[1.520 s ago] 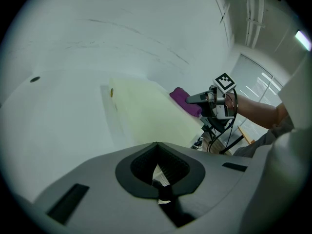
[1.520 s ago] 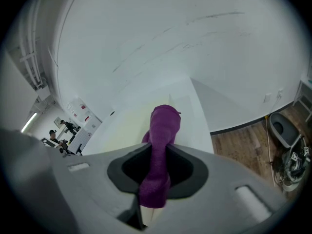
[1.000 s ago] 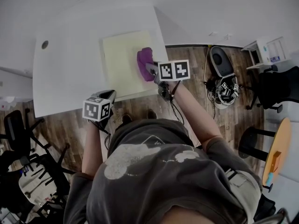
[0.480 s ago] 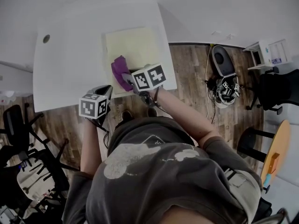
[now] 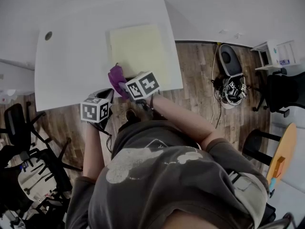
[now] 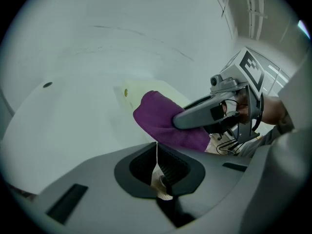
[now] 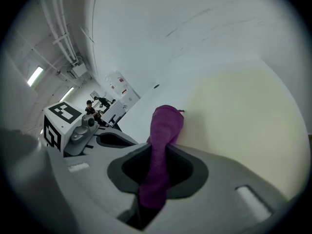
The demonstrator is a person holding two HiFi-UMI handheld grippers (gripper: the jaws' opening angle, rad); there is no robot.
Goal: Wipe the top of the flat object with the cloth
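A pale yellow flat sheet [image 5: 138, 49] lies on the white table [image 5: 71, 70], toward its right side. My right gripper [image 5: 124, 86] is shut on a purple cloth [image 5: 116, 77], which rests at the sheet's near left corner, partly over the bare tabletop. In the right gripper view the cloth [image 7: 163, 135] runs up between the jaws of the right gripper [image 7: 157, 179], and its tip touches the edge of the yellow sheet [image 7: 239, 126]. My left gripper [image 5: 108, 95] hovers at the table's near edge, just left of the cloth. Its jaws [image 6: 157, 150] are shut with nothing between them.
A small dark hole [image 5: 48, 35] marks the table's far left corner. Office chairs [image 5: 19, 128] stand on the wood floor to the left. On the right are a dark bin [image 5: 229, 61], cables and a round wooden table [image 5: 281, 156].
My right gripper has dragged the purple cloth from the sheet's right side leftward and nearer, down to its near left corner. The left gripper has barely moved.
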